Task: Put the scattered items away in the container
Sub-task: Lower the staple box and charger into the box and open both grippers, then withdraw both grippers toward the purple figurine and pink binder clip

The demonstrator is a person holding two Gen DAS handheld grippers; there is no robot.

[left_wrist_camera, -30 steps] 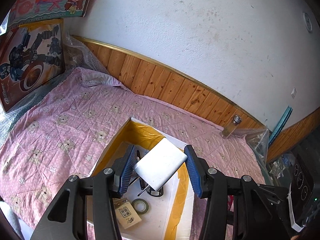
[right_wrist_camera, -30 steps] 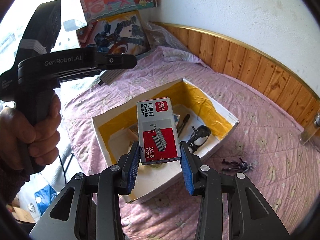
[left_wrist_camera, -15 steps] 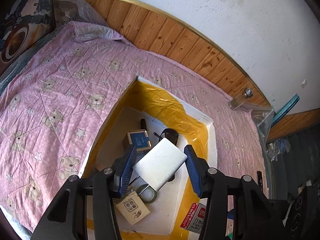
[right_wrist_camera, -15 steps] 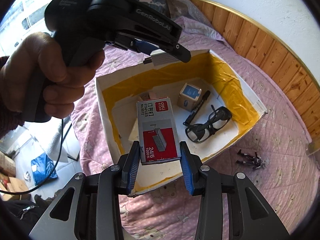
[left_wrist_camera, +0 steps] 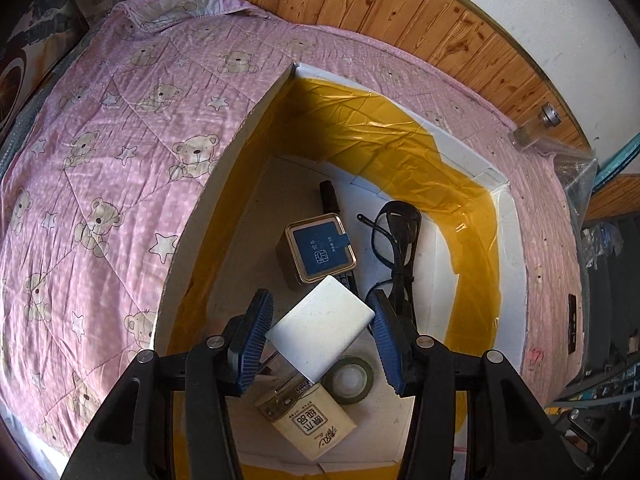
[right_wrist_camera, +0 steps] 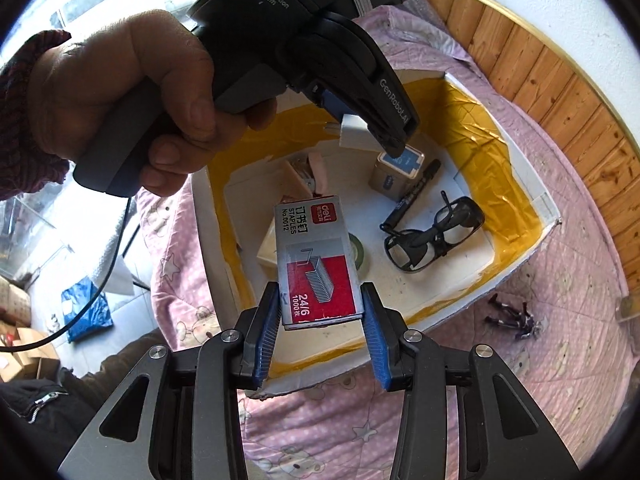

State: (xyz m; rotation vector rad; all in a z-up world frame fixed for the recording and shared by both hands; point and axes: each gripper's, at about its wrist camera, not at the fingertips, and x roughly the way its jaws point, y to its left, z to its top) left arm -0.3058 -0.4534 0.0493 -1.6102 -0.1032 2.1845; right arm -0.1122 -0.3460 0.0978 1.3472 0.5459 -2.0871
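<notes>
Left wrist view: left gripper (left_wrist_camera: 320, 332) clamped on a white pad (left_wrist_camera: 320, 322) above the floor of the yellow-lined box (left_wrist_camera: 404, 148); its label is hidden. Right wrist view alone shows the right gripper (right_wrist_camera: 320, 322) clamped on a staple box (right_wrist_camera: 316, 260) over the box's near wall, the person's hand (right_wrist_camera: 116, 92), and small dark clips (right_wrist_camera: 514, 316), indistinct, outside the box on the quilt (right_wrist_camera: 560, 380).

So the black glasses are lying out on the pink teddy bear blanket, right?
Not quite. The black glasses are lying inside the white box with yellow lining, which sits on the pink teddy bear blanket. The right wrist view shows it.
</notes>
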